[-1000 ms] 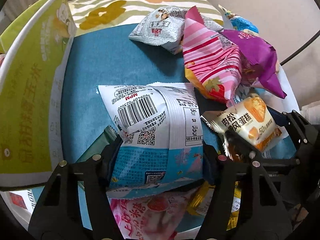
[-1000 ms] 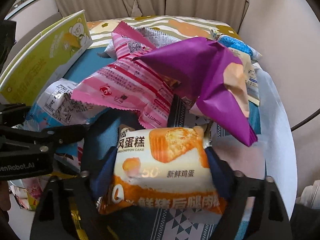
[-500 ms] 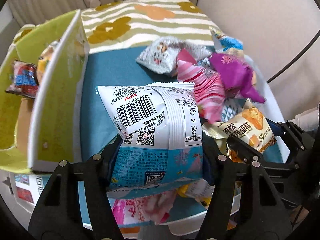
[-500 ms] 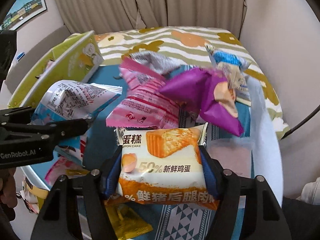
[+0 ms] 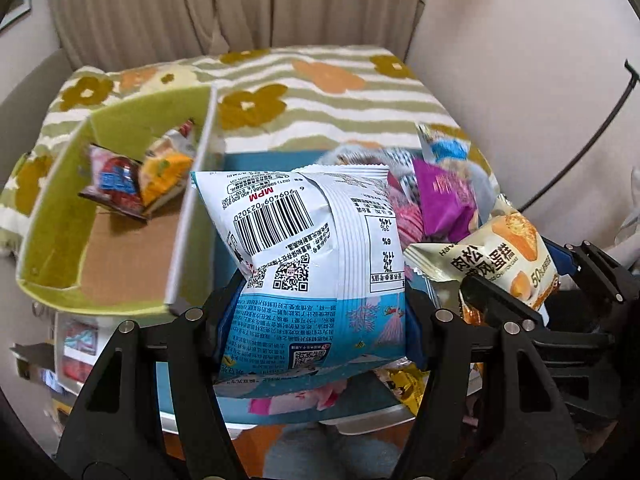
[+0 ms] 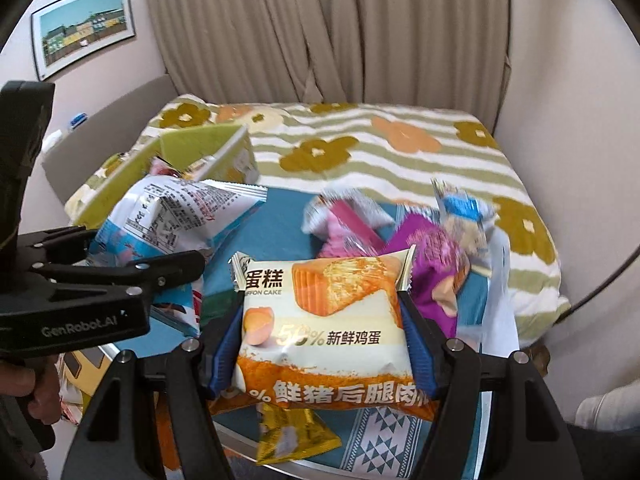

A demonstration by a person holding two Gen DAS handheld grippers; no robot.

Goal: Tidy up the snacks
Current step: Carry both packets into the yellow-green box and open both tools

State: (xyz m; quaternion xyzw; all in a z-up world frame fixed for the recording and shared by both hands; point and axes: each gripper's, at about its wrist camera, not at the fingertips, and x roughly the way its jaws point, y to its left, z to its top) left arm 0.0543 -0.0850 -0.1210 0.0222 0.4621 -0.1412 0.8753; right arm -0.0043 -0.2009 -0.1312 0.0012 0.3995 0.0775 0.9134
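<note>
My left gripper (image 5: 316,320) is shut on a white-and-blue snack bag (image 5: 316,256), barcode side up, held above the table. The right gripper (image 6: 320,344) is shut on a cream-and-orange chiffon cake packet (image 6: 324,332), also lifted. Each gripper shows in the other's view: the cake packet (image 5: 500,260) at right, the blue bag (image 6: 176,220) at left. A green cardboard box (image 5: 120,216) with a few snacks inside stands to the left. A pile of loose snacks, a purple packet (image 6: 432,268) and a pink one (image 6: 352,232) among them, lies on the blue mat (image 6: 280,224).
The mat and a white tray rim (image 5: 360,424) rest on a striped flowered cover (image 6: 360,148). A gold packet (image 6: 288,436) lies under the right gripper. Curtains and walls close the back and right. A person's hand (image 6: 28,392) holds the left gripper's handle.
Both grippers have risen with their packets, so the snack pile and the green box look smaller and lower. The box's inside has come into view.
</note>
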